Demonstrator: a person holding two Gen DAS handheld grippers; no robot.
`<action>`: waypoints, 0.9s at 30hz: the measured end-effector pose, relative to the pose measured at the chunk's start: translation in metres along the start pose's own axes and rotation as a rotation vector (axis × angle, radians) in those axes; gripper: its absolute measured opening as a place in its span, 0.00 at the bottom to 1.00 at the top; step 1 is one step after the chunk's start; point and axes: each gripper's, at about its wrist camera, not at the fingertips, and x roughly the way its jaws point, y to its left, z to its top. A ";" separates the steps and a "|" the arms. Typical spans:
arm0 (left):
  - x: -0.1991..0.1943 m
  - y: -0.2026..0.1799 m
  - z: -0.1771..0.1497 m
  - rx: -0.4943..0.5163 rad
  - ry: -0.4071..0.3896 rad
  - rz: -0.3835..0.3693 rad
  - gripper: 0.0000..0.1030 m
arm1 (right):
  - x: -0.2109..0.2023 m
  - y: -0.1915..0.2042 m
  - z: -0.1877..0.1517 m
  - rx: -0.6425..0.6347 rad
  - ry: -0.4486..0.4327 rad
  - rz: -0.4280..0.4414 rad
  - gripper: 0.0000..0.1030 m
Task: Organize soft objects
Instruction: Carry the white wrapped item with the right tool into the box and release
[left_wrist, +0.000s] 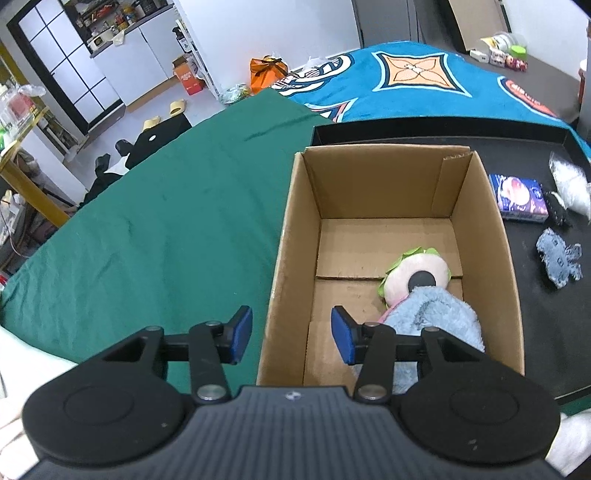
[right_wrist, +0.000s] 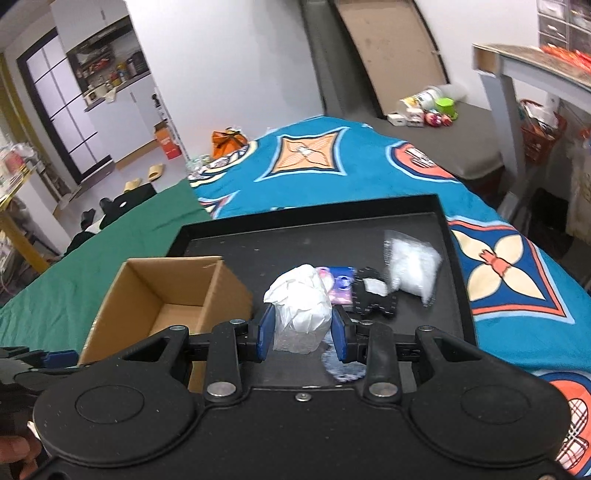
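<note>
At the left of my left wrist view lies the green cloth (left_wrist: 155, 206), with the blue patterned blanket (left_wrist: 424, 81) beyond it toward the upper right. Low in the frame I see my left gripper (left_wrist: 291, 336) with its blue pads (left_wrist: 242, 338) spread apart and nothing pinched; the near left wall of the cardboard box (left_wrist: 291, 236) rises in the gap, one pad outside it, the other inside. Within the box, at centre right, a round pink plush with a green frill (left_wrist: 413, 273) sits on the floor, and a fuzzy light-blue cloth (left_wrist: 439, 314) lies over its near side, touching it. Right of the box, on the black tray (left_wrist: 539, 332), I make out a purple packet (left_wrist: 519, 199), a small black item (left_wrist: 557, 208), a clear bag of white filling (left_wrist: 570, 182) and a grey-blue knitted piece (left_wrist: 559, 258), each near the next.

Moving to my right wrist view, the same box stands open at lower left, on the tray's left edge. At centre, my right gripper (right_wrist: 302, 330) has its fingers closed on a crumpled white plastic bag (right_wrist: 301, 302), lifted clear of the tray. Just beyond it lie the purple packet, the black item and, furthest right, the bag of filling. Part of the knitted piece shows beneath the right-hand finger.
</note>
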 end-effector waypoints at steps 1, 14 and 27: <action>0.000 0.002 0.000 -0.007 -0.001 -0.006 0.45 | 0.000 0.005 0.001 -0.006 0.002 0.006 0.32; 0.007 0.015 -0.001 -0.069 0.027 -0.054 0.23 | -0.001 0.064 0.005 -0.105 0.012 0.069 0.32; 0.014 0.033 -0.003 -0.156 0.040 -0.102 0.10 | 0.005 0.108 0.010 -0.164 0.026 0.110 0.32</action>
